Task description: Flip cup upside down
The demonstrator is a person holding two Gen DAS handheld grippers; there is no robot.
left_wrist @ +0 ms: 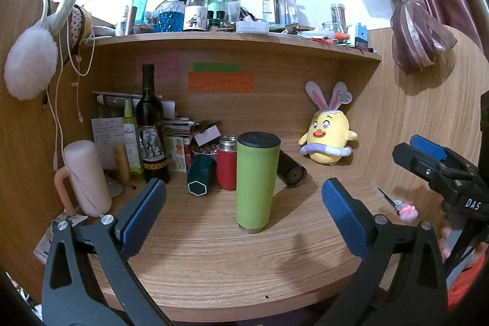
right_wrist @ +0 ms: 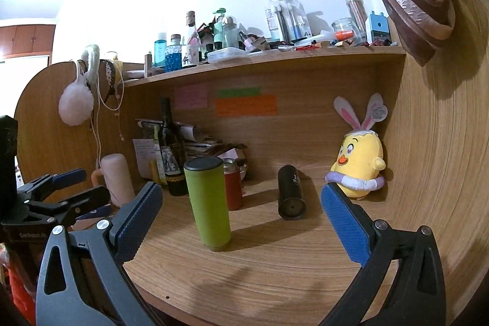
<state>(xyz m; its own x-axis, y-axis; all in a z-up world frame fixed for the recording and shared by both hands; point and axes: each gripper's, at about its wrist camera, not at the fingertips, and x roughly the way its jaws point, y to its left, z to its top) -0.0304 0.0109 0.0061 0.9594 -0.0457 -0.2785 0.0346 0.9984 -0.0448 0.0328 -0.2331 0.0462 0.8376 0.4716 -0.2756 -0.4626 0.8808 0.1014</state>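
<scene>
A tall green cup [left_wrist: 255, 184] with a black top end and a brass-coloured bottom end stands on the wooden desk [left_wrist: 214, 258]; it also shows in the right wrist view [right_wrist: 209, 203]. My left gripper [left_wrist: 244, 203] is open and empty, and the cup stands between its fingers but further off, untouched. My right gripper [right_wrist: 241, 210] is open and empty, with the cup near its left finger and beyond the tips. The right gripper also shows at the right edge of the left wrist view [left_wrist: 428, 158], and the left gripper at the left edge of the right wrist view [right_wrist: 73, 185].
Behind the cup stand a red flask [left_wrist: 226, 162], a dark green hexagonal container [left_wrist: 200, 176], a wine bottle [left_wrist: 150, 127] and a pink jug [left_wrist: 87, 176]. A black tumbler [left_wrist: 292, 170] lies on its side. A yellow plush chick [left_wrist: 328, 139] sits at the back right. A cluttered shelf [left_wrist: 232, 37] runs above.
</scene>
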